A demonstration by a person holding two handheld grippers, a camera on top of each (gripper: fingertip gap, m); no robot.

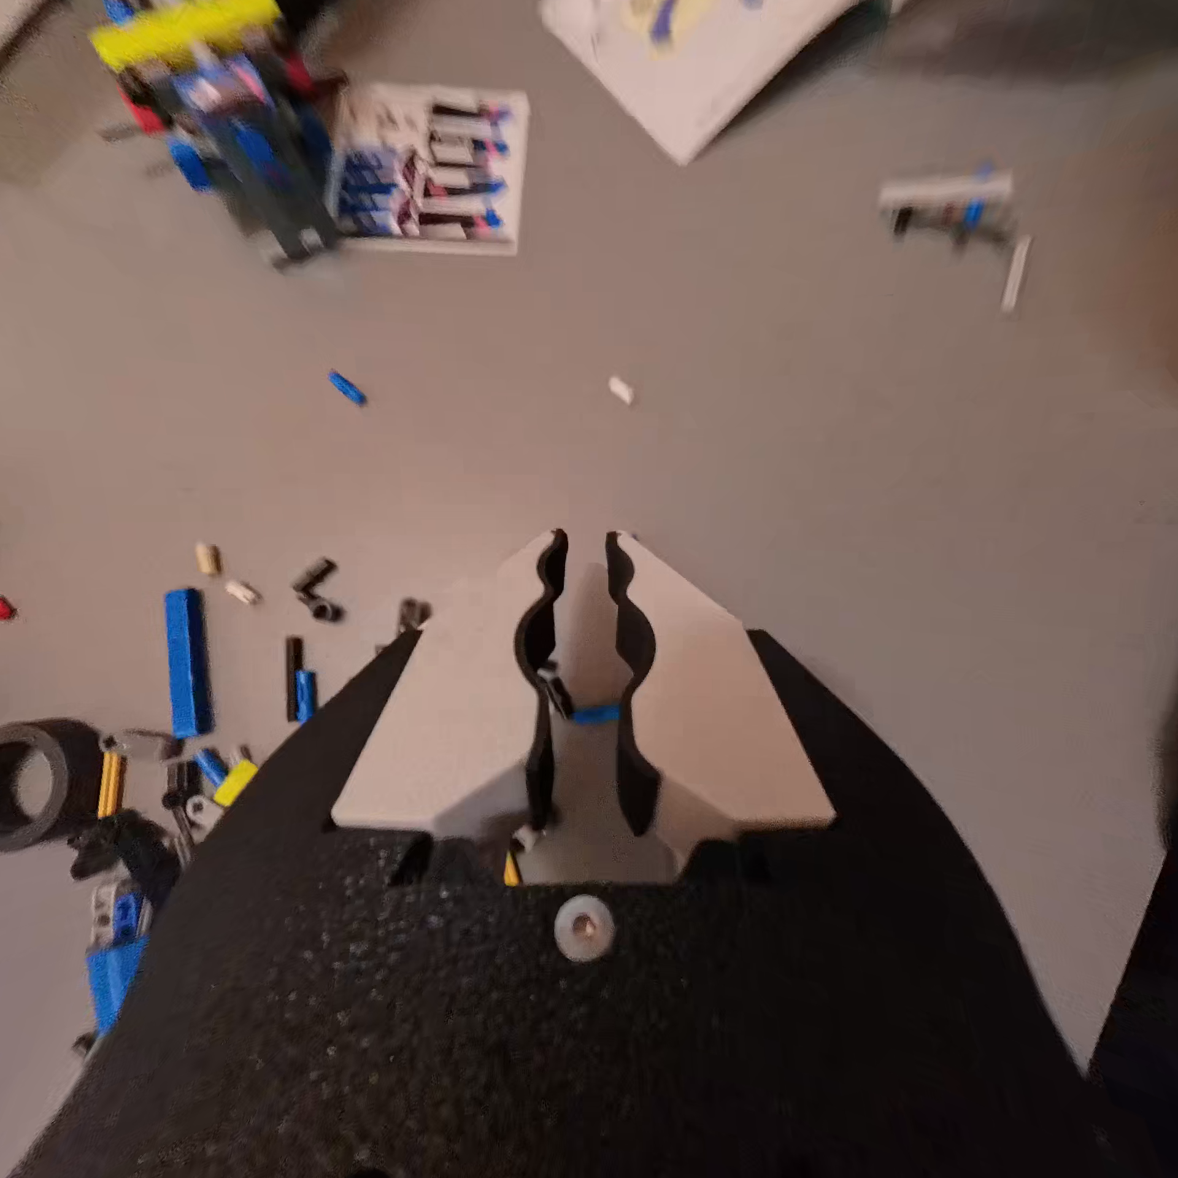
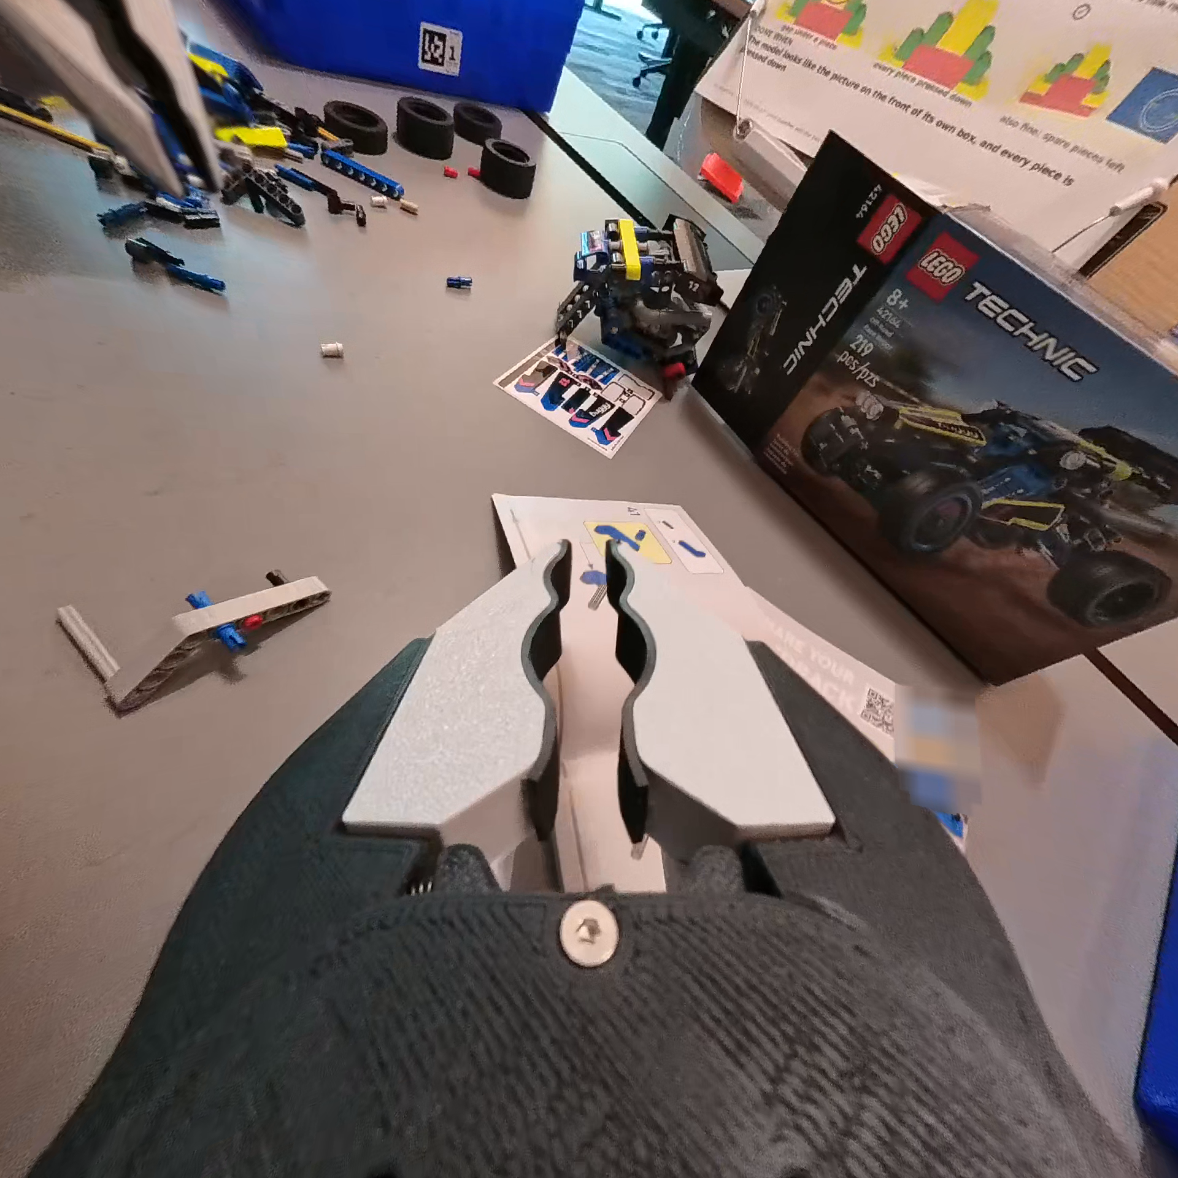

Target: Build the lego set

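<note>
My left gripper hangs over the edge of a pile of loose parts, jaws nearly together. A small blue piece and a black one show in the gap; I cannot tell whether they are held or lie below. In the right wrist view it is a blur above the pile. My right gripper is nearly closed and empty over the instruction booklet. The part-built car stands beyond it. A grey beam sub-assembly lies to its left.
The set's box stands at the right. A sticker sheet lies by the car. Several tyres and a blue bin are at the back. A blue pin and a white piece lie mid-table. Spacing between my two grippers at the tips: around 25 cm. The small blue piece lies around 6 cm away from my left fingertips. My right wrist view looks at it from another angle.
</note>
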